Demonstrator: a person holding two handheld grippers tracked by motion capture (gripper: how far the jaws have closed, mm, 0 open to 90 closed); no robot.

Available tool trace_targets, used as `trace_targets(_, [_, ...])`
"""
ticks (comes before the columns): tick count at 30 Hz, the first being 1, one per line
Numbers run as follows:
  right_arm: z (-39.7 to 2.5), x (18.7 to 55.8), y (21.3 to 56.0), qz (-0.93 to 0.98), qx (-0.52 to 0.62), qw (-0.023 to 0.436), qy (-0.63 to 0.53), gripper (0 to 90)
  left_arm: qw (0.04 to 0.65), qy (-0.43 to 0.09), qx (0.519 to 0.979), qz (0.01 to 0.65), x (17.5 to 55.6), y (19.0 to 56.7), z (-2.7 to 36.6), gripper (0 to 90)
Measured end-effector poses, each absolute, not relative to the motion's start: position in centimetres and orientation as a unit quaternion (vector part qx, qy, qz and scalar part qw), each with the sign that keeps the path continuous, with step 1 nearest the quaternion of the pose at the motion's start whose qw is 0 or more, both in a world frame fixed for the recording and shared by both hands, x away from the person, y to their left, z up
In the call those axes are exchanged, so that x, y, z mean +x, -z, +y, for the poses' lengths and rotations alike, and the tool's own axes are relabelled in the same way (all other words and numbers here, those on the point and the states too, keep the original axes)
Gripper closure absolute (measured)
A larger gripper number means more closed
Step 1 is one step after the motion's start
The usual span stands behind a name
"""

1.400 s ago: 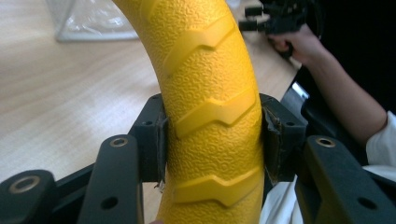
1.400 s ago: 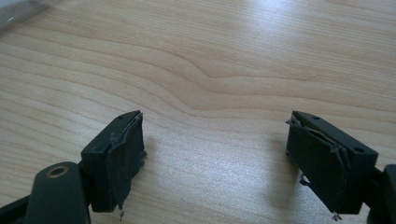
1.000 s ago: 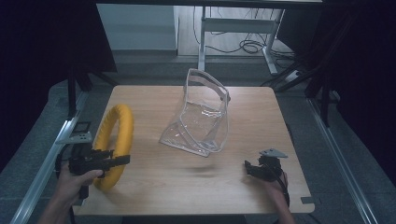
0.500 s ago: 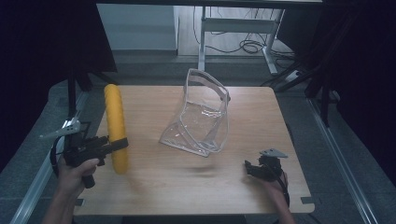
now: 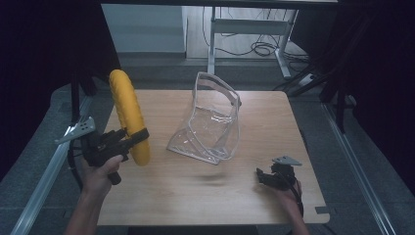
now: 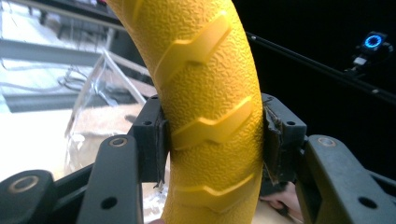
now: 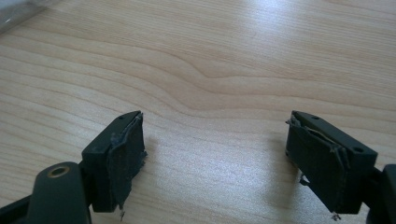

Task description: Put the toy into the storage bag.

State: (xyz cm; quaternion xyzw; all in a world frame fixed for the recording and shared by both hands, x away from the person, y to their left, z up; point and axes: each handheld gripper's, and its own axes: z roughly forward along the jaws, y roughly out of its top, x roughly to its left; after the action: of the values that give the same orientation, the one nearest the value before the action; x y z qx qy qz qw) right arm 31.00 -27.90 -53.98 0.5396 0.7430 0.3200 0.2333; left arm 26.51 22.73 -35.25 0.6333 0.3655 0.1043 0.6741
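High view: a wooden table (image 5: 195,196) carries a clear plastic bag (image 5: 210,125), which stands near its centre with its open mouth uppermost. At the table's left edge the person's left hand (image 5: 100,174) holds the left gripper (image 5: 133,138), whose jaws are clamped on a yellow ring (image 5: 128,115). The ring is seen edge-on, lifted off the table and tilted, its top leaning away from the bag. At the near right corner the right hand (image 5: 286,196) holds the right gripper (image 5: 266,177) low over the wood, well apart from the bag.

Left gripper view: the left gripper (image 6: 212,135) grasps the yellow ring (image 6: 205,93) across its thickness, a black pad pressed against each side. The ring's surface is pebbled, with raised chevron ridges. The clear bag (image 6: 100,107) stands behind it, to the left.

Right gripper view: the right gripper (image 7: 215,154) is spread wide with nothing between its pads (image 7: 123,156), which show frayed edges. Bare wood grain of the table (image 7: 210,60) lies beneath.
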Motion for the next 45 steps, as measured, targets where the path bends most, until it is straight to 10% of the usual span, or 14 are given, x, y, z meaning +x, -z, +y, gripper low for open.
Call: trace_targets(45, [-27.9,31.0,54.0,0.743,0.538,0.236,-0.321,19.8,0.705,-0.18,0.609,0.315,28.9,30.8,14.2,49.8])
